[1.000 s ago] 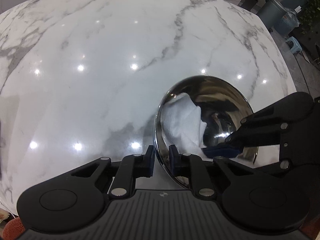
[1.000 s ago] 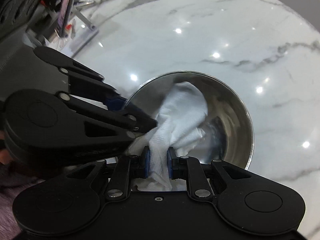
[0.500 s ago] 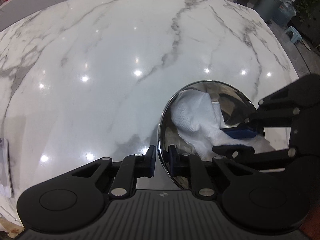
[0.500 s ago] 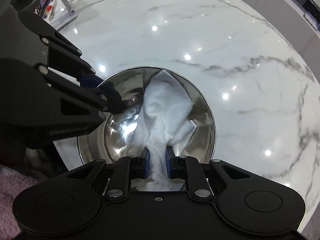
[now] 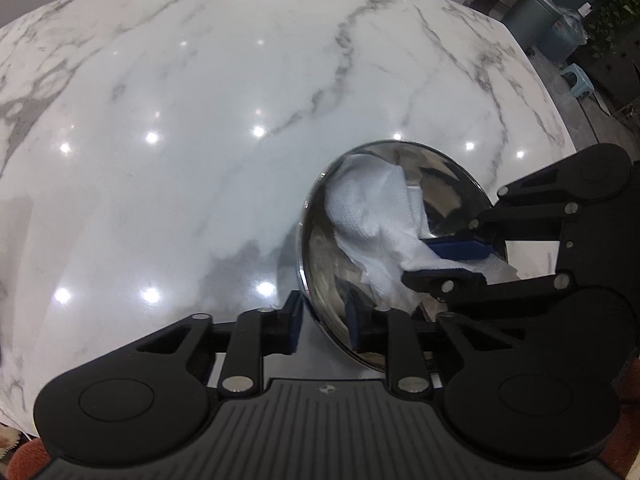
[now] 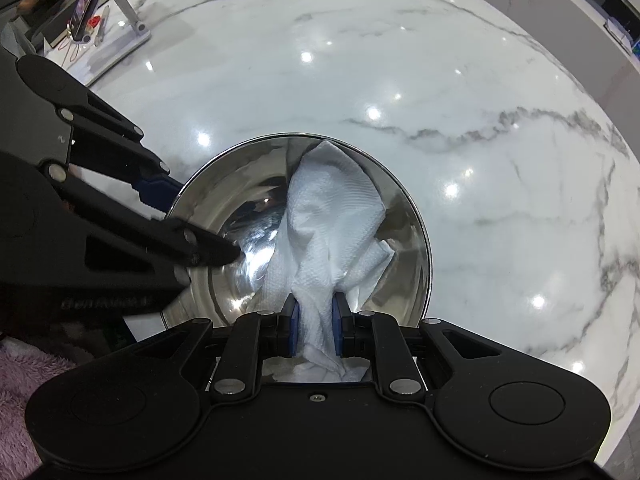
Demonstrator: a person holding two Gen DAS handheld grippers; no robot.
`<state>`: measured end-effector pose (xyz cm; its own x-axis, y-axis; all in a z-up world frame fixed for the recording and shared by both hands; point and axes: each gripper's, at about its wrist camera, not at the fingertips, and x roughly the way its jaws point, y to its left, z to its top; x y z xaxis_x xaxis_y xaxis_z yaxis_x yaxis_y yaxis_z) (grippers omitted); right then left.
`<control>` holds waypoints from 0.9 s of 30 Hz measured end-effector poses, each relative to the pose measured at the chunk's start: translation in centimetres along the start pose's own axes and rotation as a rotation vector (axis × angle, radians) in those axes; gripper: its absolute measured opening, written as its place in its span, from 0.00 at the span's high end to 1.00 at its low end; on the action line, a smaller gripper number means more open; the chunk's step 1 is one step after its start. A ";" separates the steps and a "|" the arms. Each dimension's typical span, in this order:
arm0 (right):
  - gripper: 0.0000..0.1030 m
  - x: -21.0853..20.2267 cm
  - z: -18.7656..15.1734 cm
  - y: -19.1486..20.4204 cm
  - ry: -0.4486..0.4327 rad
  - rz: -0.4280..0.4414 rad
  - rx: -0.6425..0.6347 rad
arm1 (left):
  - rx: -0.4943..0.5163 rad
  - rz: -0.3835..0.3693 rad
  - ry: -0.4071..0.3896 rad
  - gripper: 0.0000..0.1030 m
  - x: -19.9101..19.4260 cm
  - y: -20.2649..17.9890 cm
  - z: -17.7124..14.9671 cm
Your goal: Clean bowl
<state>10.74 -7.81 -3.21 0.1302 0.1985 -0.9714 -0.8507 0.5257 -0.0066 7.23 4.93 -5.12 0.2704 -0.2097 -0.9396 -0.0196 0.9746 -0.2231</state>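
A shiny steel bowl (image 5: 448, 184) is held tilted above the white marble table (image 5: 200, 140). My left gripper (image 5: 325, 326) is shut on the bowl's near rim, one finger outside and one inside. My right gripper (image 6: 314, 320) is shut on a crumpled white paper towel (image 6: 332, 216), which lies spread across the inside of the bowl (image 6: 224, 216). In the left wrist view the towel (image 5: 372, 208) covers the bowl's left inner wall, and the right gripper (image 5: 452, 264) reaches in from the right. The left gripper (image 6: 172, 208) enters the right wrist view from the left.
A phone on a metal stand (image 6: 116, 8) and small items sit at the table's far left. A grey bin (image 5: 536, 12), plants and a small stool (image 5: 580, 80) stand on the floor beyond the table's right edge. A pink fluffy cloth (image 6: 24, 384) shows at lower left.
The towel has been pushed across the bowl's inside toward its far wall. The bowl has shifted and tilted a little in both views. Both grips stay closed.
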 end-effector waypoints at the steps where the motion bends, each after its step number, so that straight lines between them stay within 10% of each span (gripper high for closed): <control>1: 0.86 0.1 0.2 0.1 0.002 0.004 0.002 | -0.001 -0.004 0.000 0.84 0.0 0.1 0.1; 13: 0.85 0.8 1.5 -0.1 0.000 0.253 0.123 | 0.022 0.031 -0.004 0.88 0.6 -0.4 0.8; 27: 0.86 3.6 3.1 1.7 0.029 -0.029 -0.031 | 0.069 0.073 -0.033 0.86 0.6 -0.2 2.0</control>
<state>11.37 -3.66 -5.99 0.1409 0.1588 -0.9772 -0.8623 0.5047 -0.0423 9.30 4.74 -5.07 0.3025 -0.1359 -0.9434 0.0254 0.9906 -0.1345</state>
